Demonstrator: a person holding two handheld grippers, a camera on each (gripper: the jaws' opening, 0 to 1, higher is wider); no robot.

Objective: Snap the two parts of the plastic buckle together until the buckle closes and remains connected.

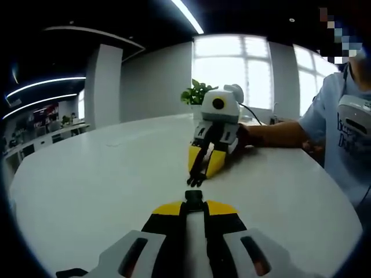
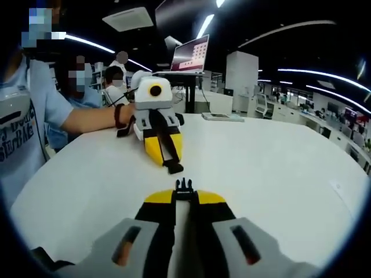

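In the left gripper view, the left gripper [image 1: 194, 200] rises from the bottom with its yellow-tipped jaws pressed together on a black buckle part [image 1: 194, 199], whose end pokes out just past the tips. It sits low over the white worktop [image 1: 87, 191], toward the near edge. Directly ahead, tip to tip and just apart, the right gripper [image 1: 196, 176] points back at it, jaws clamped on the second black buckle piece [image 1: 195, 179]; the two pieces face each other with a small gap of bare worktop between them, not joined. Behind that gripper a person's hand [image 1: 243, 136] and forearm reach in from the right, and a potted plant [image 1: 197, 92] stands near the far edge before bright windows. In the right gripper view, the right gripper [image 2: 184, 190] is closed on its pronged buckle piece [image 2: 184, 186], which sticks out past the jaw tips. Just beyond, the left gripper [image 2: 171, 165] faces it with the socket buckle part [image 2: 173, 168] at its tips, near but not touching. Farther back, a person's hand [image 2: 124, 116] holds that gripper, and a laptop [image 2: 189, 55] on a stand rises past the far edge.
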